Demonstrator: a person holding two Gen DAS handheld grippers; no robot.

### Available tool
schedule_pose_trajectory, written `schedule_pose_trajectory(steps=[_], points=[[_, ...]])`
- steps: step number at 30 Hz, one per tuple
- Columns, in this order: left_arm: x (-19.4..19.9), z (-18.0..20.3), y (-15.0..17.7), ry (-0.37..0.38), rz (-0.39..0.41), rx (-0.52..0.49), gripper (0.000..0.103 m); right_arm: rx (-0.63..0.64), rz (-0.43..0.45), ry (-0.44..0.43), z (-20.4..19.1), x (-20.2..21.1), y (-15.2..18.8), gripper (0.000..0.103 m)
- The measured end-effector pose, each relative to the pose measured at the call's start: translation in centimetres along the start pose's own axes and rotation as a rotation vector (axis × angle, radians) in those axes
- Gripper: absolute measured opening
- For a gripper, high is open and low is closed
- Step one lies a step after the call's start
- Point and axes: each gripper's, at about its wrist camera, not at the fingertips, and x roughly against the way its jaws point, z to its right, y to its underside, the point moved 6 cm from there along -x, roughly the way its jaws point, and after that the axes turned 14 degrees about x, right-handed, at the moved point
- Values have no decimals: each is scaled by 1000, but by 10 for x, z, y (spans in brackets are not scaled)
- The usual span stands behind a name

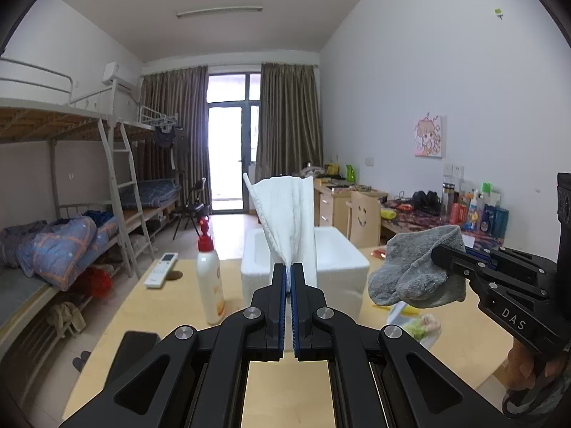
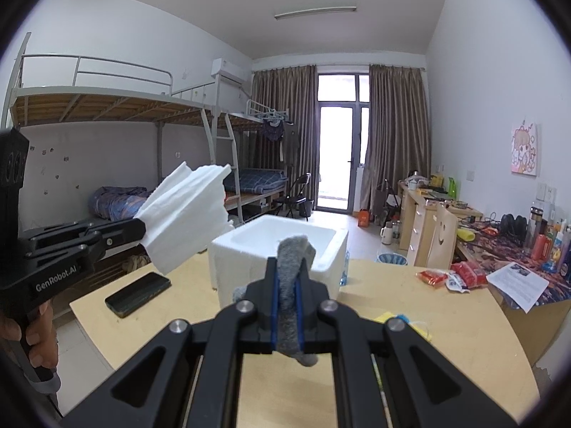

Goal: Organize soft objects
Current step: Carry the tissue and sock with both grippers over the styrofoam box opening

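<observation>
Foam box (image 2: 282,249) on table (image 2: 446,321) center; phone (image 2: 138,293) left of it, snack packs (image 2: 453,276) right, bottle (image 1: 210,278) w/ remote (image 1: 161,269) front-left.

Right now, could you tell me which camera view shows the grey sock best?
The left wrist view: the grey sock hangs side-on in the right gripper, its whole folded shape visible. In the right wrist view the sock is seen edge-on, a narrow strip mostly hidden between the closed fingers.
</observation>
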Motion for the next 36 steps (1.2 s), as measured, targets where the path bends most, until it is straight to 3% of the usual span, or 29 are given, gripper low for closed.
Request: schedule_pose_trajectory(steps=[8,36], points=[[-8,1,-24,-6,27,4,2,8,25,7,8,-5,-18,10],[-57,-1,-51,23,11,-17,2,36,13,22,26,-46,-41,10]])
